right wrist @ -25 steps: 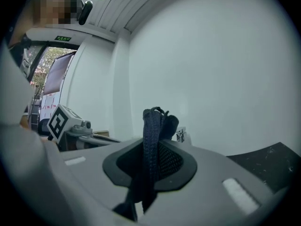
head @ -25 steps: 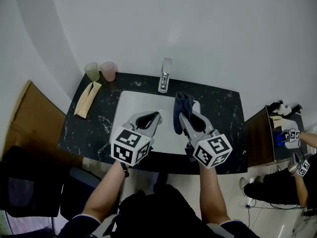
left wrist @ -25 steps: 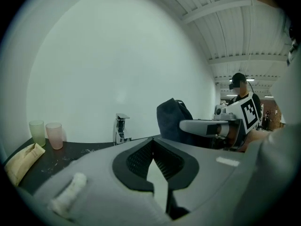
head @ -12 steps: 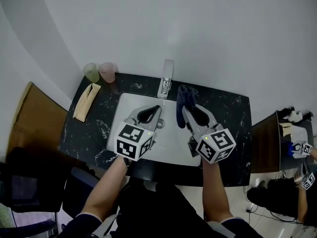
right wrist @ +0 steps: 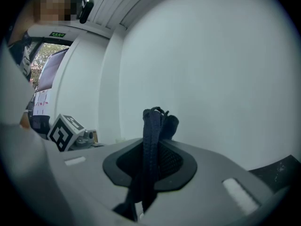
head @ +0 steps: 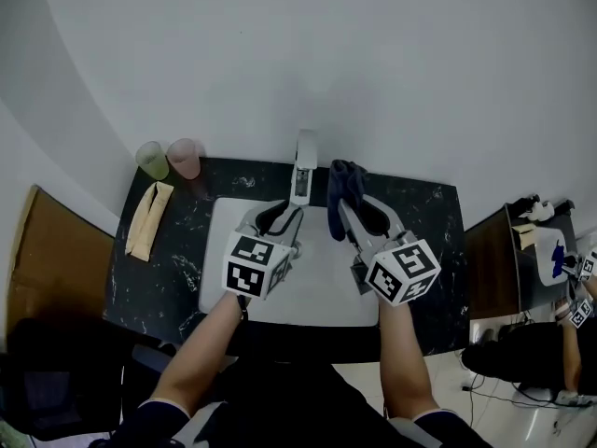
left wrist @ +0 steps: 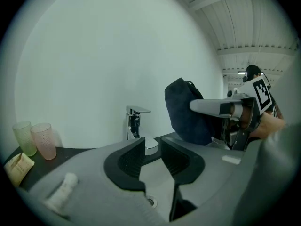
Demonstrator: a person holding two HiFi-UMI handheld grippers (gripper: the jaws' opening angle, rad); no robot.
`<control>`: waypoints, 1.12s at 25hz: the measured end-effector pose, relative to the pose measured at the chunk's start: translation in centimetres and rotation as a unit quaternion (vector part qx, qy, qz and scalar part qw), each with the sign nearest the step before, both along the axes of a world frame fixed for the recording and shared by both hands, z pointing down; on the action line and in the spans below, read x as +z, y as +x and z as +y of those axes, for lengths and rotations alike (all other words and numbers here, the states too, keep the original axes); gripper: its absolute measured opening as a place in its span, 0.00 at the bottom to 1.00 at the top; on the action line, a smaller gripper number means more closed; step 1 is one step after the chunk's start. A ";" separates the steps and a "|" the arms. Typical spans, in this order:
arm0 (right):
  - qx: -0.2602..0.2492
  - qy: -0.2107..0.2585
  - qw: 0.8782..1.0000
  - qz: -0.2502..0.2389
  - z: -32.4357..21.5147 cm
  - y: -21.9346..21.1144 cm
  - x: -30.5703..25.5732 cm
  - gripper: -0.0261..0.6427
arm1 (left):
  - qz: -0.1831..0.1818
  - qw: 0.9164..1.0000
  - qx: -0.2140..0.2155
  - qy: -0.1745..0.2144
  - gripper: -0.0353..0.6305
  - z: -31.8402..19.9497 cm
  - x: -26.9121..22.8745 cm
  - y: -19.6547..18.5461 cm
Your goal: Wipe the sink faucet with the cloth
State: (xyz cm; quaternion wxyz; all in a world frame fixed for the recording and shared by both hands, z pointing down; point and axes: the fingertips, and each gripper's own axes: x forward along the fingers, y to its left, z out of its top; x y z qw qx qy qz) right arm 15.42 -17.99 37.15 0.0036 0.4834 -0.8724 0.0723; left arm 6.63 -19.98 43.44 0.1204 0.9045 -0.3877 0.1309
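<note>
- Head view showed both your grippers over the sink [head: 317, 292], aimed at the wall behind it.
- Your right gripper [head: 347, 208] pinched the cloth [head: 343, 183]. In the right gripper view the dark blue folds [right wrist: 151, 126] stood upright between the pads, pressed from both sides.
- The cloth rose above the right jaws, just right of the faucet [head: 303, 161], with a gap between them.
- Your left gripper [head: 284, 215] had just been opening its jaws. They stood partly spread with nothing between them.
- In the left gripper view the faucet [left wrist: 135, 122] showed through that gap, beyond the tips, and the cloth [left wrist: 186, 107] hung to its right.
- The faucet stood upright at the sink's back rim, on the black counter [head: 429, 241].
- A green cup [head: 152, 160] and a pink cup [head: 185, 157] stood side by side at the counter's back left corner.
</note>
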 end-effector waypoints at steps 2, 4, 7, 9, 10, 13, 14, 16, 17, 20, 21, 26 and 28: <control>0.001 0.003 1.000 0.005 -0.8 0.1 -0.1 0.13 | -0.008 1.000 -0.003 0.001 0.25 -0.7 0.3 0.1; -0.002 0.005 1.000 0.007 -1.7 0.1 -0.1 0.13 | -0.014 1.000 -0.001 0.006 0.28 -1.3 0.5 0.3; -0.015 0.003 1.000 0.000 -2.7 -0.5 0.3 0.13 | -0.019 1.000 0.004 0.004 0.28 -2.0 0.8 0.6; -0.031 0.006 0.999 0.000 -3.2 -1.3 0.5 0.13 | -0.019 1.000 0.008 -0.001 0.28 -2.2 1.1 0.8; -0.038 0.007 0.999 0.000 -3.5 -1.6 0.6 0.13 | -0.018 1.000 0.011 -0.002 0.29 -2.3 1.2 0.9; -0.048 0.007 0.999 -0.002 -4.8 -1.9 0.9 0.13 | -0.014 1.000 0.020 -0.001 0.28 -2.2 1.2 1.1; -0.049 0.005 0.999 -0.005 -5.3 -1.9 1.0 0.13 | -0.013 1.000 0.021 0.000 0.28 -2.2 1.2 1.2; -0.051 0.001 0.999 -0.011 -6.4 -1.8 1.4 0.13 | -0.011 1.000 0.019 -0.002 0.28 -2.1 1.3 1.1; -0.050 -0.003 0.999 -0.016 -7.0 -1.6 1.6 0.13 | -0.011 1.000 0.016 -0.002 0.28 -2.1 1.3 1.1; -0.041 -0.011 0.999 -0.033 -8.9 -0.9 2.1 0.13 | -0.016 1.000 0.013 0.000 0.28 -2.0 1.3 1.0; -0.038 -0.012 0.999 -0.036 -9.4 -0.7 2.2 0.13 | -0.015 1.000 0.013 0.000 0.28 -2.0 1.3 1.0; -0.034 -0.018 0.999 -0.036 -12.1 -0.6 2.7 0.13 | -0.014 1.000 0.009 0.000 0.27 -1.9 1.3 1.1; -0.029 -0.022 0.999 -0.031 -13.0 -0.5 3.1 0.13 | -0.018 1.000 0.011 0.002 0.27 -1.9 1.3 1.2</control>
